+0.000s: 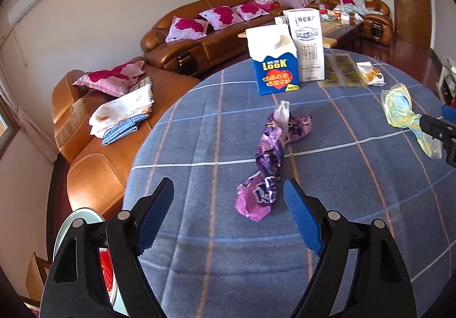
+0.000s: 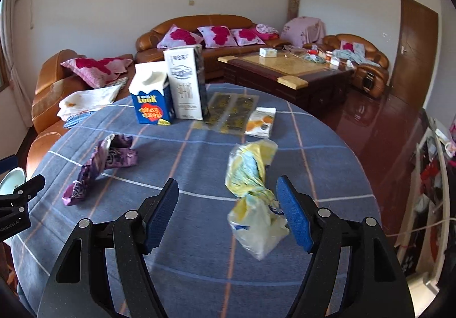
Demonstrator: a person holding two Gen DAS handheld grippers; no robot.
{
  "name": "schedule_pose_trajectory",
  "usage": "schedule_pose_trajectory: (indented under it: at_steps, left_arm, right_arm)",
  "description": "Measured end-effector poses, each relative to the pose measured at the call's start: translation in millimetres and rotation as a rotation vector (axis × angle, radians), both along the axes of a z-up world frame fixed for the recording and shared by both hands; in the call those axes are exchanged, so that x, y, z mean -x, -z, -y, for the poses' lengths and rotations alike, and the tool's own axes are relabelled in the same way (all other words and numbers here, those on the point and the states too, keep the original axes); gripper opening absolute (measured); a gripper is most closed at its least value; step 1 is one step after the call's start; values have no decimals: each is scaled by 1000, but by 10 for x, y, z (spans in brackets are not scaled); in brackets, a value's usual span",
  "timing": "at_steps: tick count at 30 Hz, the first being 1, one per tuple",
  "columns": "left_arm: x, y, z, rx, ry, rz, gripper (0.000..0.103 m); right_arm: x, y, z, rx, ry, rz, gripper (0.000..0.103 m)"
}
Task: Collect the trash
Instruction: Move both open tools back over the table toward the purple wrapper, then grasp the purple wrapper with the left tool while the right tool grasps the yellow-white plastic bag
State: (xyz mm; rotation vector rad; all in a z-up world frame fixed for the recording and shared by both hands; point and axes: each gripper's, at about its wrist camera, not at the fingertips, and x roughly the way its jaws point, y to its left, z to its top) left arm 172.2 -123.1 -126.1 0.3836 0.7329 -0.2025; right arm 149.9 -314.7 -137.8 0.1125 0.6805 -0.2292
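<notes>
Blue checked tablecloth [image 1: 327, 124]; leather sofa [image 1: 199, 33] behind.

**Worktop contents**

Round worktop [image 2: 199, 275] under blue plaid cloth. Back: blue carton [image 2: 152, 96] and taller white carton [image 2: 185, 83], upright, touching side by side. Right of them: flat dark sachet strips [image 2: 230, 113], then a white snack pack [image 2: 260, 121] just beside. Middle left: crumpled purple wrapper [image 2: 99, 164]. Middle right: twisted yellow bag [image 2: 253, 192]. Wrapper and bag well apart.
</notes>
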Motion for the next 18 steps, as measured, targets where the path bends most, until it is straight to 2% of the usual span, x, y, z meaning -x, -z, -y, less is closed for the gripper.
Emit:
schedule_pose_trajectory:
  at_steps: [9,11,13,15,17,18]
  left_arm:
    - [-277,262,207,-13,6,-98,78]
    - [-329,319,200,-10,-7,-127,68]
    - [-377,365,182,22,-5,-168,36]
    - [-369,377,183,39,13,-176,28]
    - [-350,376,191,37,25,-170,25]
    - [-348,374,189,39,30,-170,22]
  right_arm:
    - [-81,137,118,-33,12,-60,71]
    - [-114,176,149,-52,18,-84,71]
    - [-133,200,180,-67,26,-98,70]
    - [-167,249,181,-73,21,-129,66]
    - [-193,287,183,-77,21,-154,55]
    - [-211,308,187,-88,11,-166,41]
